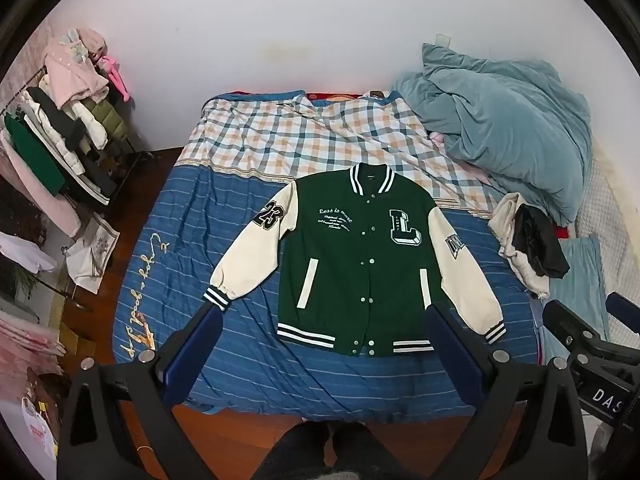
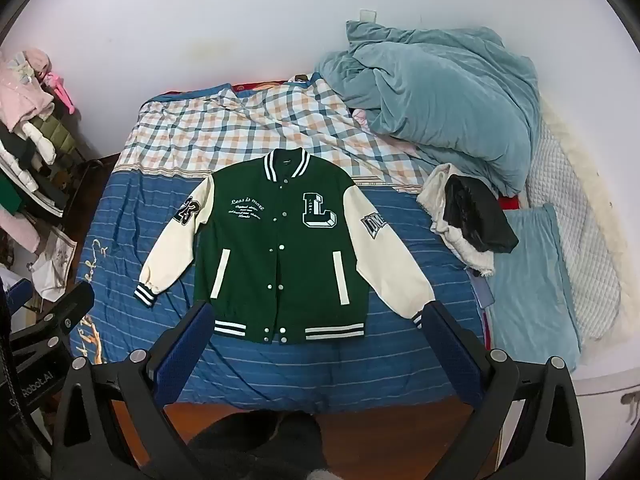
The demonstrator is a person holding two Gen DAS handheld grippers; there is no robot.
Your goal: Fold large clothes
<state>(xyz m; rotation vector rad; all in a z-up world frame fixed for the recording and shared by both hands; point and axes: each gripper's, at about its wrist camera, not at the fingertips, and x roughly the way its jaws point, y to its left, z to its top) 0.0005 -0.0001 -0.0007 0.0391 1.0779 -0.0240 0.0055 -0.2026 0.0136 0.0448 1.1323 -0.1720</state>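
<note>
At far left I see a clothes rack (image 1: 60,128) against the white wall, wood floor beneath. My left claw (image 1: 324,344) hangs above the bed (image 1: 192,264), jaws wide apart, empty. The jacket (image 1: 360,264) lies flat, front up, sleeves spread, on the blue striped sheet. Right claw (image 2: 316,336): likewise apart, empty. A teal duvet (image 2: 440,108) is heaped at right.

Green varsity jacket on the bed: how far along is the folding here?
Done: the jacket lies flat, front up, snapped shut, sleeves spread, on the blue striped bedspread. In hand: nothing; the left gripper and right gripper hover open above its hem. Left: every fold, sleeves and body alike.
</note>
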